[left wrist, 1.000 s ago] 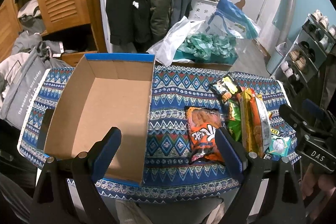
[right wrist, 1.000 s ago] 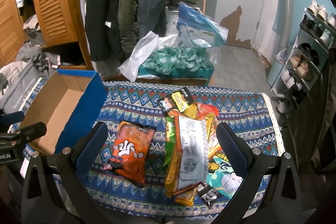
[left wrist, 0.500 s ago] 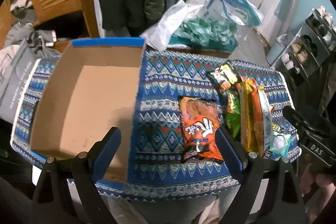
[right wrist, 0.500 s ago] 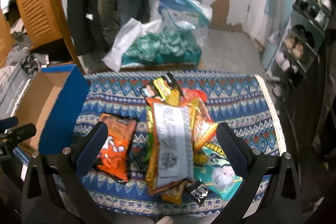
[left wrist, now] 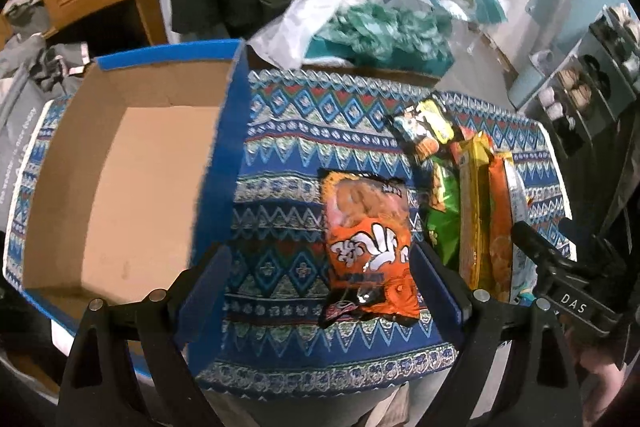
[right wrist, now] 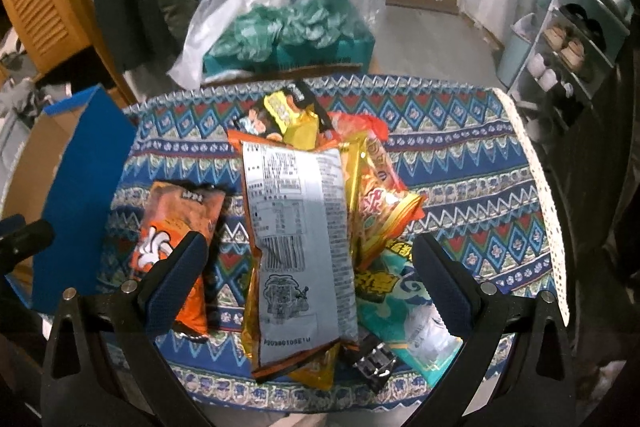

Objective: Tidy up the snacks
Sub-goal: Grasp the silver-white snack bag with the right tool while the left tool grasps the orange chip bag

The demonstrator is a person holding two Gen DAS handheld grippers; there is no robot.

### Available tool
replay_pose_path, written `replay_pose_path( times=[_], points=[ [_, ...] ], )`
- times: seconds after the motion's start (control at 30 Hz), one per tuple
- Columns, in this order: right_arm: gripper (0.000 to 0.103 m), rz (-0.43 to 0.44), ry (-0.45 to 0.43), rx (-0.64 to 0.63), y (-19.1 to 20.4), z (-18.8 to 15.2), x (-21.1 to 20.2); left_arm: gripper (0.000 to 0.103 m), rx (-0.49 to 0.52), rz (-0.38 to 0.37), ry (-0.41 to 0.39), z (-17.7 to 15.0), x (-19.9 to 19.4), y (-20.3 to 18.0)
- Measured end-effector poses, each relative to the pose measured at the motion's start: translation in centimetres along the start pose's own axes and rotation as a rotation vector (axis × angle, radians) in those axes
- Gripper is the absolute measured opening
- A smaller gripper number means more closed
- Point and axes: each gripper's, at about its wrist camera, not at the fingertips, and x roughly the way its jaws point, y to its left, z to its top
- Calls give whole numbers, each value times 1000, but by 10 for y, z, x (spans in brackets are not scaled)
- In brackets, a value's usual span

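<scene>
On the patterned blue tablecloth (right wrist: 460, 155), an orange crinkly snack packet (left wrist: 368, 243) is lying flat just beside the heap of foil snack bags (right wrist: 304, 235), apart from the empty blue-edged cardboard box (left wrist: 120, 187). It is probably light, puffy, slippery and crushable, so pinching a sealed end looks safest. The left gripper (left wrist: 320, 287) and right gripper (right wrist: 308, 279) are both hovering spread wide, holding nothing.

My left tool (left wrist: 320, 267) and right tool (right wrist: 308, 267) have matt black plastic arms, textured blue pads and bright metal rivets. The box (left wrist: 132, 167) is matt brown cardboard. The tablecloth (right wrist: 460, 163) is woven patterned fabric. The orange snack bag (left wrist: 370, 243) is glossy, crinkled foil.
</scene>
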Motion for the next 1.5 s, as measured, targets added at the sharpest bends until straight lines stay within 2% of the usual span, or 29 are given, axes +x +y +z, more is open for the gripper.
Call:
replay_pose_path(
  times=[0.27, 0.5, 0.63, 0.8, 0.93, 1.03, 1.07, 1.13, 1.3, 1.5],
  points=[
    [100, 22, 26, -15, 2, 3, 25, 92, 13, 8, 80, 3, 41, -20],
    [81, 36, 77, -16, -3, 0, 49, 92, -16, -16, 142, 6, 70, -28],
    [69, 78, 103, 16, -11, -4, 58, 92, -26, -23, 184, 5, 86, -34],
    [61, 118, 100, 39, -15, -7, 55, 92, -15, -8, 220, 3, 104, -42],
    [50, 142, 92, 42, -16, -7, 50, 92, -14, 3, 250, 2, 119, -45],
    [48, 155, 81, 43, -16, -7, 48, 92, 2, 8, 262, 1, 128, -48],
    [47, 160, 79, 48, -17, -7, 47, 88, 11, 9, 264, 1, 130, -49],
    [39, 170, 70, 52, -18, -7, 45, 82, 23, -9, 269, 1, 135, -51],
    [38, 174, 50, 57, -21, -6, 40, 73, 17, -27, 253, 2, 136, -53],
    [38, 175, 31, 55, -21, -4, 33, 56, -25, -57, 233, 4, 130, -43]
  ],
)
